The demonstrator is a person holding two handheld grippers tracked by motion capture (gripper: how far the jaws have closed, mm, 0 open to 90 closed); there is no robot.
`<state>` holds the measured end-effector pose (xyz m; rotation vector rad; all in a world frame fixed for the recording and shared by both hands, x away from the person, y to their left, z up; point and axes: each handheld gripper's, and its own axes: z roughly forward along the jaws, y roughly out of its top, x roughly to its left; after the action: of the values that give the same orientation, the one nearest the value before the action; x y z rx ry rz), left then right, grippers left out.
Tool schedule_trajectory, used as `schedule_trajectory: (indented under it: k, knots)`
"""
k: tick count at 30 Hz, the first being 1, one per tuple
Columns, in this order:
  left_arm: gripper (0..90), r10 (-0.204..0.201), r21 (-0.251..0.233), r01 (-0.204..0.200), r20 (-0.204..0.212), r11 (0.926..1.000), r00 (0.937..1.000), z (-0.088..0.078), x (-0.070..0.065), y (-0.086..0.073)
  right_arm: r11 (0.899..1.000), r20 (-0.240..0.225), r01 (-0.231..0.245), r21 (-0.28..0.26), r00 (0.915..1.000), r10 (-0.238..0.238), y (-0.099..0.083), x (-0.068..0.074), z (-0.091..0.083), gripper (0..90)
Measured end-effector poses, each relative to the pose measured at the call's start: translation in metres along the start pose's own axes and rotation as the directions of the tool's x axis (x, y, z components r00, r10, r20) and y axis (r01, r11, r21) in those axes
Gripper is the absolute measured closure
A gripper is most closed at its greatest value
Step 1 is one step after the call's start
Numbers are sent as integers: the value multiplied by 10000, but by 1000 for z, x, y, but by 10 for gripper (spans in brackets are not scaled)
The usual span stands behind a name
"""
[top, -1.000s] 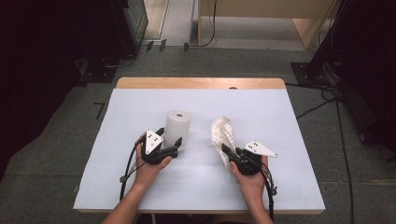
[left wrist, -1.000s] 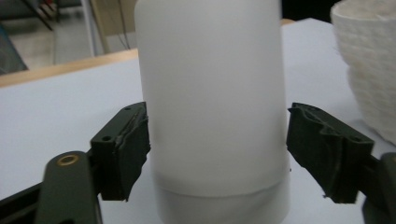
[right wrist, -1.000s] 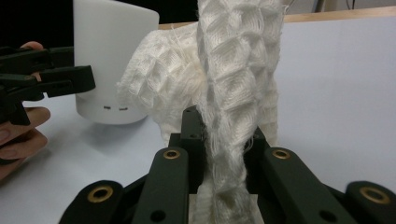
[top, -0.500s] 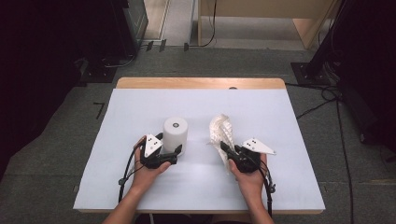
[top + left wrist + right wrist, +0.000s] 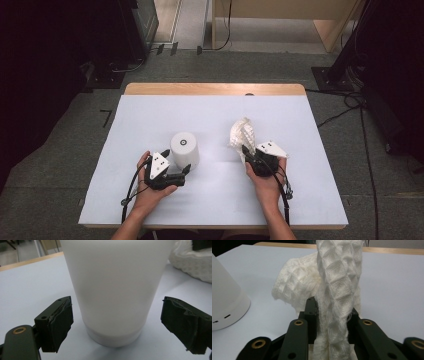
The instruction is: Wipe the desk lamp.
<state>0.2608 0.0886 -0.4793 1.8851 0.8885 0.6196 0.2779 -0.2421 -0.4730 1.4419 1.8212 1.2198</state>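
While the white cylinder (image 5: 184, 148) stands upright on the desk (image 5: 150, 115), the left claw (image 5: 125, 327) sits just before it, released, jaws flanking its base without touching. Right of the cylinder, the right claw (image 5: 332, 320) grasps the white cloth (image 5: 337, 285), jaws just easing apart.
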Motion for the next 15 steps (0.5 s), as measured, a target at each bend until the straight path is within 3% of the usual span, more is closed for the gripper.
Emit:
schedule_trajectory:
  k: [4, 7, 10, 14, 15]
  knots:
    - [113, -126, -33, 126, -52, 9999, 9999, -5, 3, -2, 10000, -231, -27, 24, 9997, 27, -1, 2, 5, 623]
    - [113, -476, 72, 477, -137, 9988, 9988, -10, 9, -1, 9994, -523, -205, 263, 9984, 219, -1, 4, 8, 452]
    - [113, -696, 32, 696, -132, 9976, 9975, -13, 13, 1, 9996, -745, -193, 199, 9970, 208, 0, 3, 5, 387]
    - [113, -803, 156, 809, -340, 9966, 9962, -23, 18, 1, 9997, -1065, -217, 57, 9941, 222, 6, 3, -5, 227]
    - [113, -1037, 77, 1040, -304, 9945, 9941, -31, 24, 0, 9992, -1267, -395, 55, 9911, 399, 10, 0, -10, 150]
